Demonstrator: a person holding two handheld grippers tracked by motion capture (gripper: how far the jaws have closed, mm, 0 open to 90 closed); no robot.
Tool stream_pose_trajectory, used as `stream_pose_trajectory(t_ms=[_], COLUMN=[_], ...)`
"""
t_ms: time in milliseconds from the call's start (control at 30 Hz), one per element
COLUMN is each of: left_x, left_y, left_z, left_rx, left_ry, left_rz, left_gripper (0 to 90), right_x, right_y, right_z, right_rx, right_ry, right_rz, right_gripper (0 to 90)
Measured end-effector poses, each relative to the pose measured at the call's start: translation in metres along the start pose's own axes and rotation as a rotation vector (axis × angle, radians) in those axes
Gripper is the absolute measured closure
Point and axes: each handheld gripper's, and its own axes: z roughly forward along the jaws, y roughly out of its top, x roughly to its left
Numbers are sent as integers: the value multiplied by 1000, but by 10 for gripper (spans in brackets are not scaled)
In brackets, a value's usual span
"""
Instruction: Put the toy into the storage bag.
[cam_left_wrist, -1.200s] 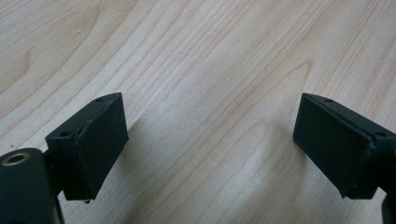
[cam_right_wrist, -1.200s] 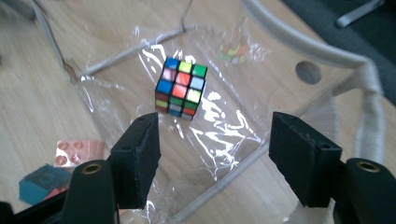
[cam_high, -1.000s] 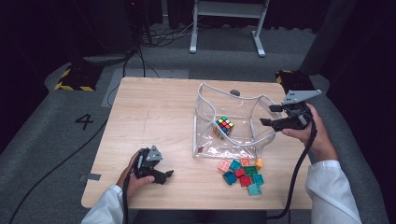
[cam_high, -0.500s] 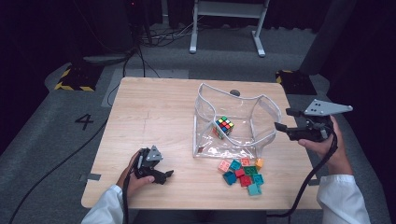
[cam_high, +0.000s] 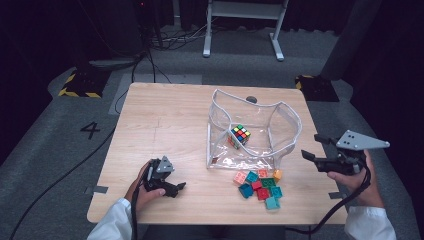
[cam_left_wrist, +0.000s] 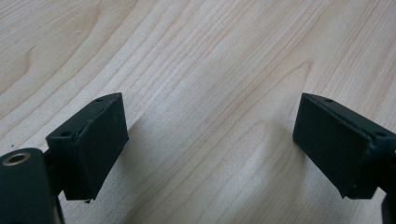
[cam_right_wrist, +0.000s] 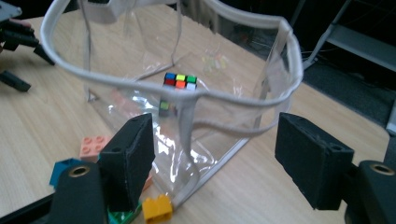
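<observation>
Both tools open and empty, clear plastic pouch (cam_high: 252, 131) mid-worktop.
Right tool (cam_high: 316, 148) hangs just right of the pouch, off the pale wooden worktop (cam_high: 170, 120); left tool (cam_high: 176, 189) rests near-left on it.

Right gripper (cam_high: 314, 148) has pulled back off the clear pouch (cam_high: 252, 131) rim. Now clear of the table's (cam_high: 165, 120) right edge, jaws apart.

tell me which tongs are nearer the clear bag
Right. The right tongs hang just off the clear bag's right side; the left tongs rest near the table's front left, well apart.
</observation>
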Motion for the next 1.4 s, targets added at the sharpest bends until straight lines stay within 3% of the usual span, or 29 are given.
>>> stream_pose_trajectory(t_ms=[67, 267, 500, 667, 933, 1100, 1400], left_x=[0, 0, 0, 0, 0, 0, 0], left_y=[0, 0, 0, 0, 0, 0, 0], left_z=[0, 0, 0, 0, 0, 0, 0], left_rx=[0, 2, 2, 3, 3, 5, 5], left_ry=[0, -5, -1, -1, -1, -1, -1], left_rz=[0, -3, -3, -2, -3, -1, -1], left_gripper=[103, 104, 104, 104, 103, 103, 103], right_x=[4, 24, 37, 39, 36, 31, 31], right_y=[-10, -48, -83, -91, -98, -100, -100], right_z=[1, 15, 40, 59, 85, 91, 101], right_rx=[0, 98, 169, 202, 238, 243, 261], right_ry=[19, 20, 75, 110, 120, 126, 148], right_rz=[9, -1, 21, 23, 9, 35, 23], right_gripper=[289, 299, 317, 366, 437, 458, 520])
